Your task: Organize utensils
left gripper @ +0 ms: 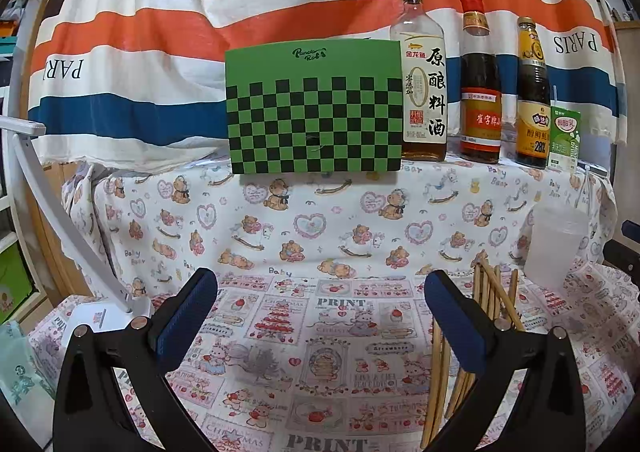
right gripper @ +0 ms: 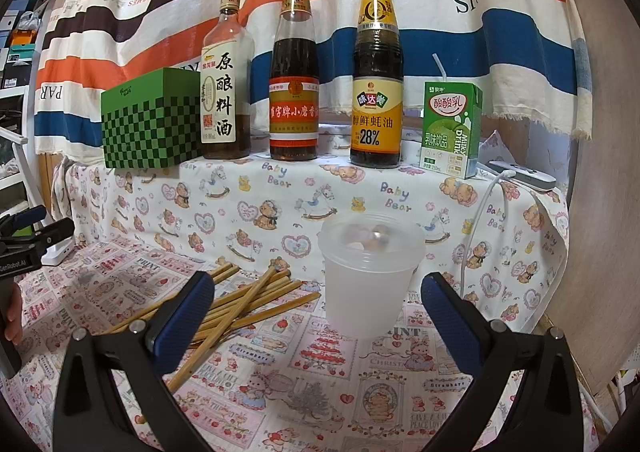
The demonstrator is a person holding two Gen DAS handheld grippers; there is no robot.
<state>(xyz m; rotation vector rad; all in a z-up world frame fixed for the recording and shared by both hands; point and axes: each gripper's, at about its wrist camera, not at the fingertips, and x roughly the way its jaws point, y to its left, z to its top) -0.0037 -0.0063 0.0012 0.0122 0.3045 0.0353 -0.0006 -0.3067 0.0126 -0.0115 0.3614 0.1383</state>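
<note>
Low in the right wrist frame, the right gripper (right gripper: pixel 318 316) gapes wide and empty, with the translucent cup (right gripper: pixel 370 272) upright between its fingers and the loose chopsticks (right gripper: pixel 248 300) heaped at left, partly behind the left finger. Along the top stand a green checkered box (right gripper: pixel 150 124), three bottles (right gripper: pixel 296 72) and a milk carton (right gripper: pixel 452 128). The left gripper (left gripper: pixel 320 308) is equally wide and empty over bare printed cloth (left gripper: pixel 320 364), chopsticks beside its right finger.

Wooden chopsticks (right gripper: pixel 248 304) are lying loose in an untidy, crisscrossed heap on the cloth-covered bench (right gripper: pixel 320 384), flat on their sides, several crossing over one another. A frosted, translucent plastic cup (right gripper: pixel 370 272) is standing upright just to their right, mouth open upward, apart from the nearest stick tips. Both are sitting near the foot of the raised back ledge.
</note>
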